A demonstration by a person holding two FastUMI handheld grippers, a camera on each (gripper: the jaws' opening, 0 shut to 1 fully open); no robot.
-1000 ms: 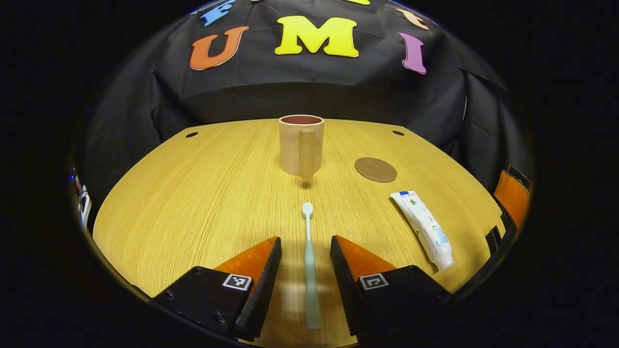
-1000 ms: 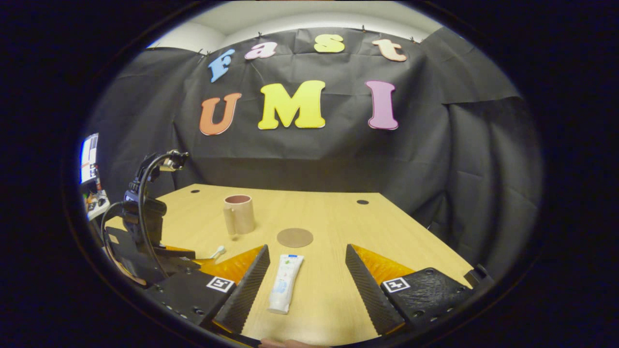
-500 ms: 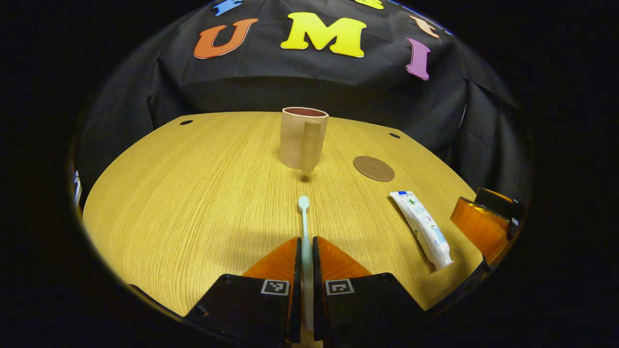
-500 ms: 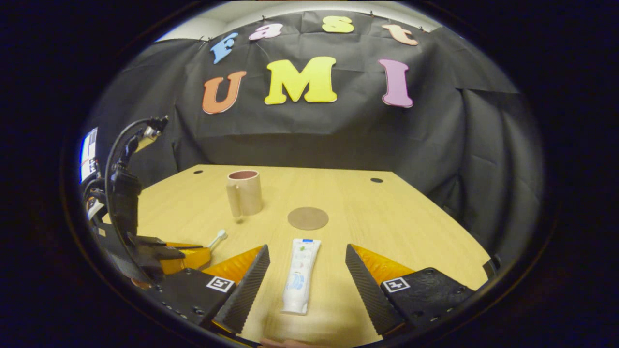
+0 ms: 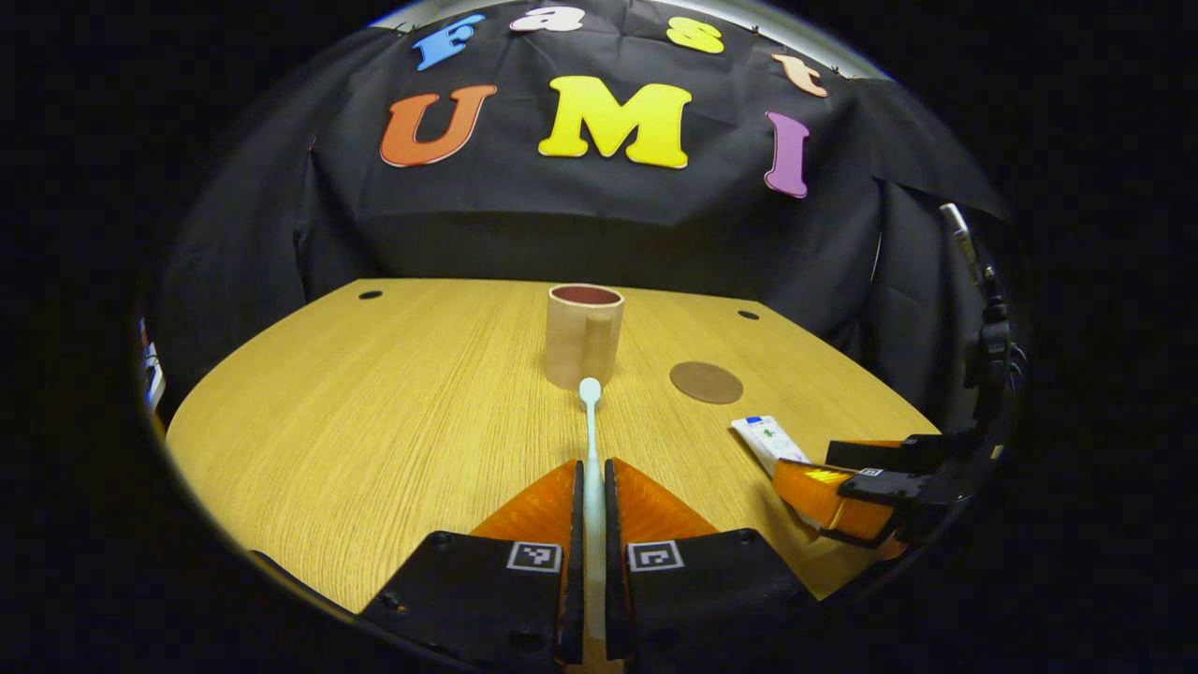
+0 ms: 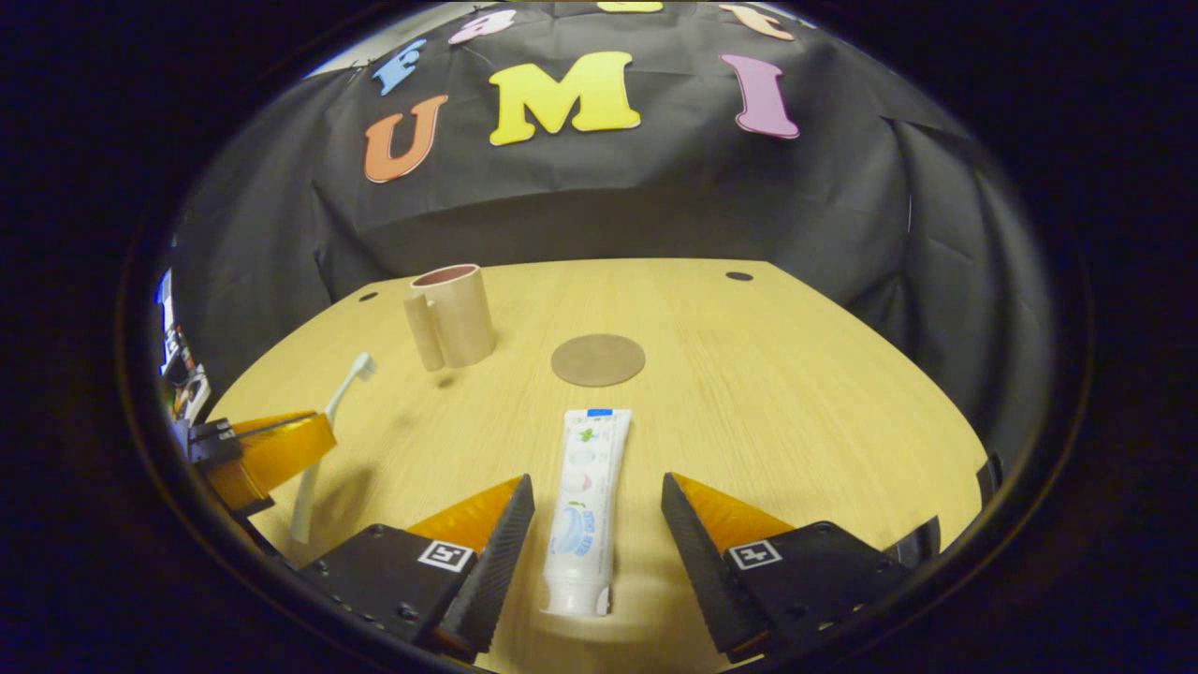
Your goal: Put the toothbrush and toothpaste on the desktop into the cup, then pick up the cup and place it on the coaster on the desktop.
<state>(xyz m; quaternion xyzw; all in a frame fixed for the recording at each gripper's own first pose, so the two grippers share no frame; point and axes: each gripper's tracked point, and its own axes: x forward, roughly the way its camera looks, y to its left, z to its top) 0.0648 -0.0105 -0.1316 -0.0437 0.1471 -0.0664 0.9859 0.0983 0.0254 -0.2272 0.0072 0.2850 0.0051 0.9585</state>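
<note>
Wooden worktop in front of black cloth wall, two small dark holes near its far edge. Cup stands upright toward the far middle, handle facing the near edge, nothing visible inside. Round brown coaster lies flat just beside the cup, on the side toward the toothpaste, not touching it.

Left tool has both fingers pressed together on the toothbrush handle. Brush points away toward the cup, head up; in the right gripper view the toothbrush is tilted and lifted, handle end low over the worktop, cannot tell if it touches.

Toothpaste lies flat near the near edge, cap end toward that edge, flat end pointing at the coaster. Right tool fingers stand apart, one on each side of the tube, not touching it. In the left gripper view the right tool sits low over the toothpaste, covering most of it.
</note>
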